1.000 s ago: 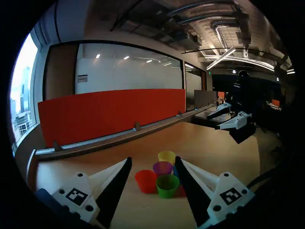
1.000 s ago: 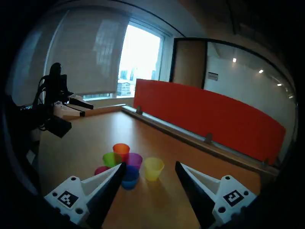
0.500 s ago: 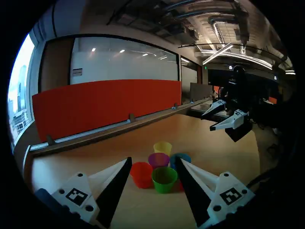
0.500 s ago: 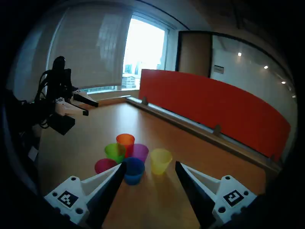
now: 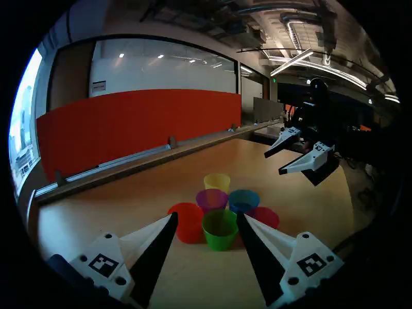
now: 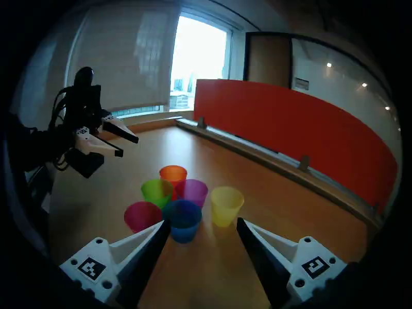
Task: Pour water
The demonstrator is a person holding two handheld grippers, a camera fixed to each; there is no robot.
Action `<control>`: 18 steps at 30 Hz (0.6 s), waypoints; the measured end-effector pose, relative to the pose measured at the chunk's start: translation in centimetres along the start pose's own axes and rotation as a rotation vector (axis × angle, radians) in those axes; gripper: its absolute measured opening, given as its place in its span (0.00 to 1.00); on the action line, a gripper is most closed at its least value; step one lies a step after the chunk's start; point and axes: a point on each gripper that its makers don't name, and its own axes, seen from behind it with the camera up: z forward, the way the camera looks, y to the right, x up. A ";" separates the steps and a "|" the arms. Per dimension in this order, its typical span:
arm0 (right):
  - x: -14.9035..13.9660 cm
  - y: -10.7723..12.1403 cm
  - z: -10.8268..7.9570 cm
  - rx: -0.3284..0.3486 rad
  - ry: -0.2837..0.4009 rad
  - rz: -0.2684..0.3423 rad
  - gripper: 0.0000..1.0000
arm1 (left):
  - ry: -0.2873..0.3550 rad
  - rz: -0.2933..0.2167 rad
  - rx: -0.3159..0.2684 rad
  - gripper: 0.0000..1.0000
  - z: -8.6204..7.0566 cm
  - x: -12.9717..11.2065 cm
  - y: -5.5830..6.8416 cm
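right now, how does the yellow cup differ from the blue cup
Colour: the yellow cup is pale yellow, the blue cup deep blue. Place: the yellow cup stands at the cluster's outer end; the blue cup sits close between the pink cup and purple cup. Both stand upright on the table, same tapered shape.

The cups look like thin, see-through plastic. The table is smooth, shiny wood. The red screen looks matt.

6 cups — red, green, purple, yellow, blue, pink, orange-red partition
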 end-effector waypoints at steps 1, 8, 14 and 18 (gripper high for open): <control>-0.1 -0.1 0.2 0.004 -0.001 0.001 0.99 | -0.004 -0.002 -0.005 0.83 0.1 -0.2 0.1; -1.2 -0.5 1.5 0.023 -0.019 0.009 0.99 | -0.032 -0.004 -0.023 0.83 1.1 -1.5 0.1; -2.1 -0.6 2.6 0.034 -0.031 0.016 0.99 | -0.060 0.003 -0.037 0.83 2.0 -2.6 0.4; -2.6 -0.8 3.3 0.048 -0.043 0.024 0.99 | -0.077 0.010 -0.044 0.83 2.6 -3.2 0.6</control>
